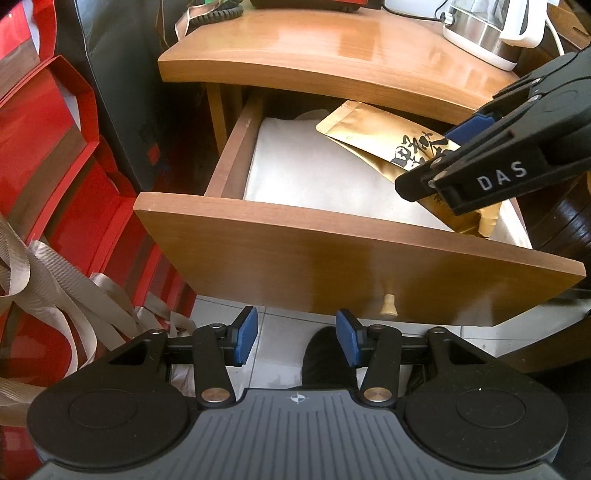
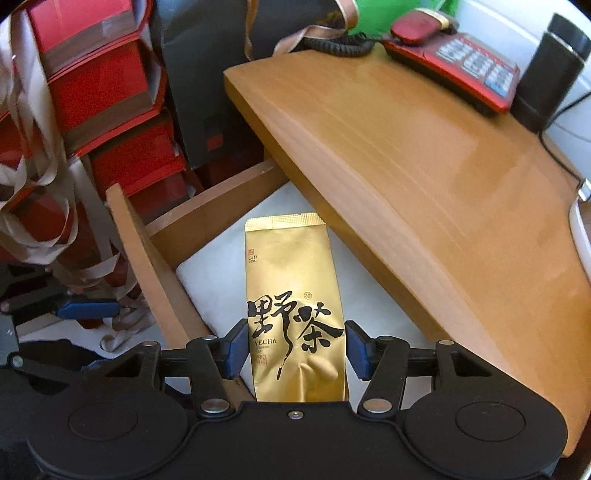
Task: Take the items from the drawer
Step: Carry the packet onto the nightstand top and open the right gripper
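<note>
The wooden drawer (image 1: 332,258) stands pulled out from under the cabinet top (image 1: 314,48), with a white lining (image 1: 295,166) inside. A gold tea pouch (image 1: 354,129) with black characters hangs tilted over the drawer's right side. My right gripper (image 1: 430,160) is shut on its lower half. In the right wrist view the pouch (image 2: 291,266) points away between the blue pads (image 2: 236,347) of the right gripper (image 2: 297,332), above the drawer wall (image 2: 147,251). My left gripper (image 1: 297,321) is open and holds nothing, just below the drawer front, left of the small knob (image 1: 388,304).
Red gift boxes (image 1: 55,147) with beige ribbon handles (image 1: 55,288) and a black bag (image 1: 122,92) crowd the drawer's left. On the cabinet top stand a kettle (image 1: 484,29), a red telephone (image 2: 454,59) and a black box (image 2: 550,74). White floor tiles (image 1: 280,332) lie below.
</note>
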The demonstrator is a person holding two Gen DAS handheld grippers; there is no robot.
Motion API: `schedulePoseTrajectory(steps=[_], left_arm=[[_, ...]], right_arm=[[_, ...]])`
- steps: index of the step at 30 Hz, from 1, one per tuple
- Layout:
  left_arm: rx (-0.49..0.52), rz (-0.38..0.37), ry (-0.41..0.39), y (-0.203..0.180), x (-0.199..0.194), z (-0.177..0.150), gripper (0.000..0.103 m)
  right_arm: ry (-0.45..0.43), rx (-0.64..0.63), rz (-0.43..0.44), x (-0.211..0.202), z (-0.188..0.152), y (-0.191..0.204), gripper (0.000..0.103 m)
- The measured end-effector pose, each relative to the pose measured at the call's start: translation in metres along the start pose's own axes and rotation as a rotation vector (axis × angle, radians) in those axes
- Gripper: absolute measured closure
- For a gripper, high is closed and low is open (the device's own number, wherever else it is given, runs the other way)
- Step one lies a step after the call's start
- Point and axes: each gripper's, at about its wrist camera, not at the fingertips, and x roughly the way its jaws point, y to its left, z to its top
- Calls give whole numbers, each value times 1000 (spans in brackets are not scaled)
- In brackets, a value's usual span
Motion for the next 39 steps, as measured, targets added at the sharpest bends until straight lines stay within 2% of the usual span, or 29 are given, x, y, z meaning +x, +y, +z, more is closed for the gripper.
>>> schedulePoseTrajectory(steps=[7, 11, 13, 18, 22, 26, 29, 39], left_arm=[[3, 3, -2, -2, -1, -1, 53], [-1, 1, 0, -1, -1, -1, 53], [-1, 1, 0, 0, 0, -1, 53], [-1, 1, -1, 0, 0, 0, 53], [1, 2, -3, 0, 0, 0, 53], [-1, -2, 0, 1, 1, 0, 53], [-1, -2, 0, 2, 2, 0, 53], [0, 0, 1, 2, 3, 0, 54]], right_arm=[[-13, -115, -31, 21, 9, 37, 52], [-64, -93, -51, 6, 13, 32, 52], [-101, -48, -59, -4, 18, 25, 52], [-198, 97, -149, -19, 29, -1, 52], [-239, 263, -218, -15, 35, -29, 52], [-264, 413, -237, -5, 37, -57, 52], [-278, 474, -271, 3, 39, -71, 52], [-280, 579, -279, 18, 34, -94, 52]])
